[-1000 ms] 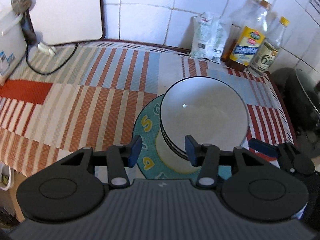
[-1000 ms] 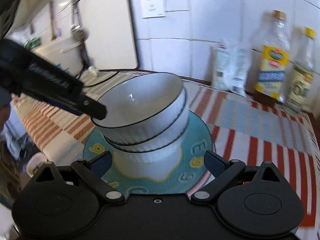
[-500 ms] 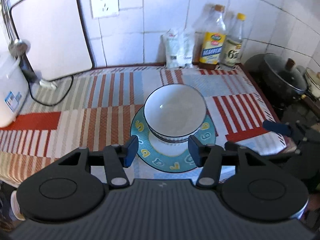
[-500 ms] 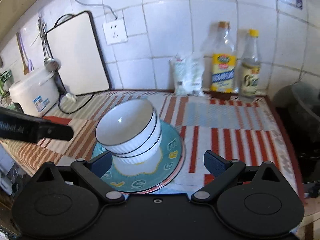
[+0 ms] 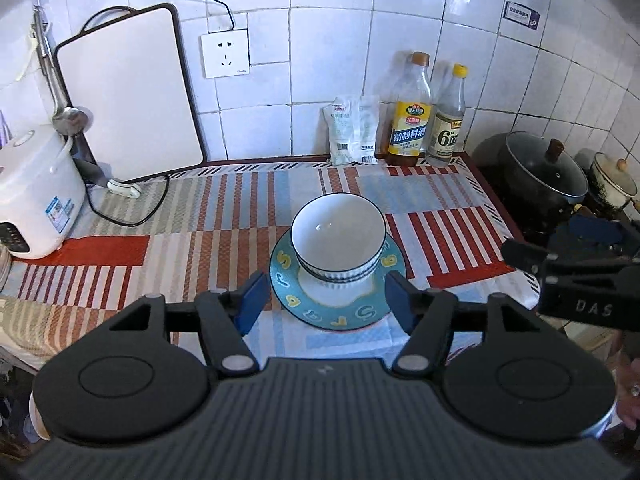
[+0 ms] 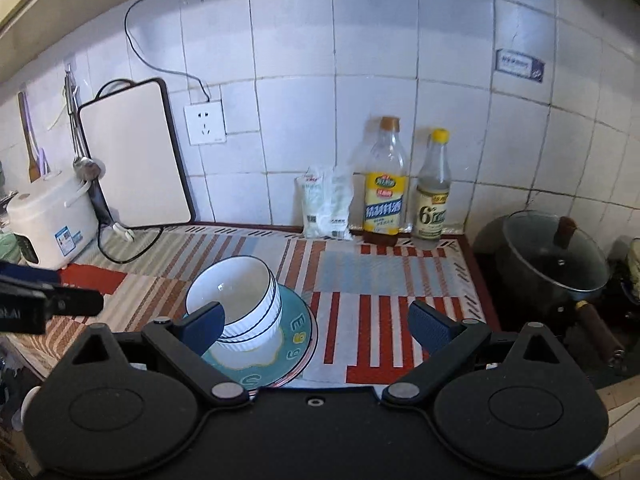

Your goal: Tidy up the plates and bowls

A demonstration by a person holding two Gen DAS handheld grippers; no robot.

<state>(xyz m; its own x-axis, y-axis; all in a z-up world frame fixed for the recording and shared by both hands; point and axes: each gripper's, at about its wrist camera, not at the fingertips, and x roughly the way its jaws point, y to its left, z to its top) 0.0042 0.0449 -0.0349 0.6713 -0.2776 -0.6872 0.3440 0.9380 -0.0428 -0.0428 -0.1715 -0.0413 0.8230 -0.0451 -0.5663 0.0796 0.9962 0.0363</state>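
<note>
A stack of white bowls [image 5: 338, 236] with dark rim lines stands on a teal plate [image 5: 316, 312] with yellow letters, in the middle of the striped counter mat. The same bowls [image 6: 240, 300] and plate [image 6: 292, 336] show at lower left in the right wrist view. My left gripper [image 5: 324, 300] hangs above and in front of the stack, its jaws opening with nothing between them. My right gripper [image 6: 316, 324] is open and empty, back from the plate and to its right. Each gripper's arm shows at the edge of the other's view.
A striped mat [image 5: 200, 216] covers the counter. At the back stand a white cutting board [image 5: 132, 92], a rice cooker [image 5: 36, 192], a white pouch [image 5: 354, 130] and two bottles [image 5: 410, 112]. Beyond the counter's right edge, a lidded black pot [image 5: 544, 176] sits on the stove.
Both grippers have pulled back and up from the bowl stack, so bowls and plate look smaller and farther. The left jaws have widened. Bowls and plate have stayed in place.
</note>
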